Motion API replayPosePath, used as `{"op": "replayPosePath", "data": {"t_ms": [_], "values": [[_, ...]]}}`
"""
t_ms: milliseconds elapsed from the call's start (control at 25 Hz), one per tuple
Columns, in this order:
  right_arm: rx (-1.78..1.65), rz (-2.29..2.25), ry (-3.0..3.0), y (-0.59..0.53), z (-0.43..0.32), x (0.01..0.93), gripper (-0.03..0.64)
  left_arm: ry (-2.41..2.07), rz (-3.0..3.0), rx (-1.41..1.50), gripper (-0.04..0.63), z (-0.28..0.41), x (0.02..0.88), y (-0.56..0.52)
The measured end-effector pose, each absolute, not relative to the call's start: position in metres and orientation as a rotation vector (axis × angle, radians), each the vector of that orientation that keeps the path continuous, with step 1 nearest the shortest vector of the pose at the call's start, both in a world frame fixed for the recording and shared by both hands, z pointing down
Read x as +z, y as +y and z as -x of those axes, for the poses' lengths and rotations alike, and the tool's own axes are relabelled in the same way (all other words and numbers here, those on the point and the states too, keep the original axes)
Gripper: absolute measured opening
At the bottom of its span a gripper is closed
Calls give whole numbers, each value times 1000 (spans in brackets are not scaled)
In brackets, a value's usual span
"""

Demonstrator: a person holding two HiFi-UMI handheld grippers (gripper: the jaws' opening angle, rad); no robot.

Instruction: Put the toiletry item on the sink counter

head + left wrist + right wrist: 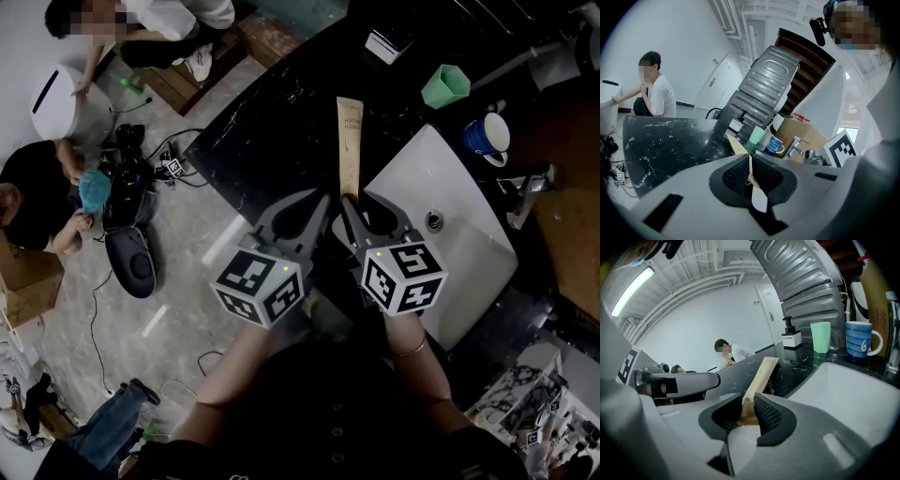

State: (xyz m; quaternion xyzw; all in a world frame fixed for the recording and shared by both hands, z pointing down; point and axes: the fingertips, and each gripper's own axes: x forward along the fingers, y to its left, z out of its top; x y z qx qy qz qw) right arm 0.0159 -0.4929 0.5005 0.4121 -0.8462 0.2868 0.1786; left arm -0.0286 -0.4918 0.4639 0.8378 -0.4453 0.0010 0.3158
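Note:
The toiletry item is a long tan tube [349, 141] stretched over the black marble counter [272, 122], just left of the white sink [450, 216]. My right gripper [349, 202] is shut on its near, crimped end; in the right gripper view the tube [759, 376] fills the space between the pads [768, 413] and runs away toward the counter. My left gripper [323, 199] hangs close beside it on the left, jaws together with nothing held. In the left gripper view the tube [736, 143] shows beyond the closed pads [736, 176].
A green cup [445, 86] and a blue striped mug [487, 139] stand behind the sink, with a faucet [530, 187] at its right. A small white device [386, 45] sits at the counter's back. People [28, 202] and cabled equipment [127, 197] occupy the floor at left.

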Motion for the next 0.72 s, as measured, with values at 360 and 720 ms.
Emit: {"op": "replayPosePath", "data": {"t_ms": [360,720], "values": [[788,-1152,-2387,-491,-12,502,92,-1161,-2202,-40,23,29,458,-487],[747,-1167,-2353,-491,-12,506,179,-1175,-2211,-45,23,32,452,-480]]}}
